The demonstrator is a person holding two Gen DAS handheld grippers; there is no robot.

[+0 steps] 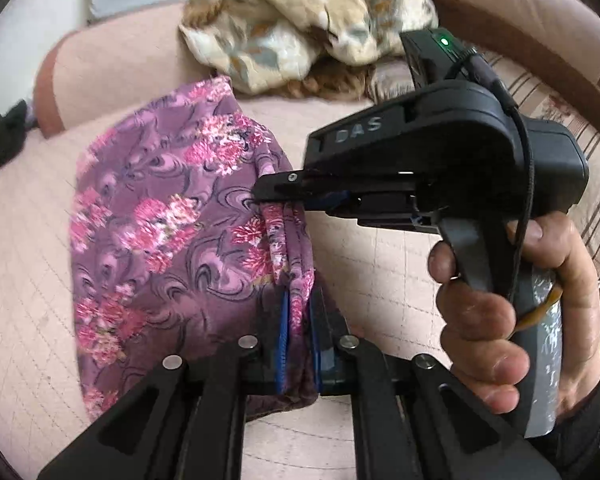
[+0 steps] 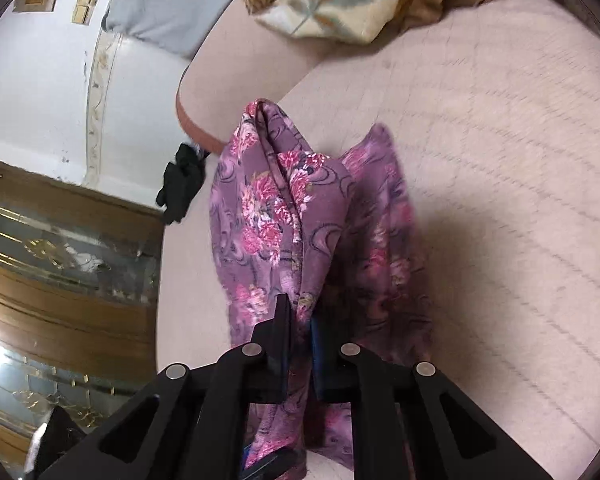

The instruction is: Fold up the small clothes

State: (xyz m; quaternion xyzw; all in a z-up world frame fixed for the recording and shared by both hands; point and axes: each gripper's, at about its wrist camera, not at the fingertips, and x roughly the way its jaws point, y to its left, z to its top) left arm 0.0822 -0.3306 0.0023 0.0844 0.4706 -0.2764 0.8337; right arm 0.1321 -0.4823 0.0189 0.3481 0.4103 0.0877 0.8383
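Gripping the purple floral garment (image 1: 160,220), the left tool (image 1: 298,336) was clamped on its bunched edge. The right tool (image 1: 276,194) pinched the same edge above the bed (image 1: 380,272).

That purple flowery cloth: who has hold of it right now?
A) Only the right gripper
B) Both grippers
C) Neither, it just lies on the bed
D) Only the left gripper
B: the purple floral cloth is bunched between the fingers of the left gripper, and in the same view the right gripper pinches its upper edge; the right wrist view also shows fabric clamped in the right gripper.
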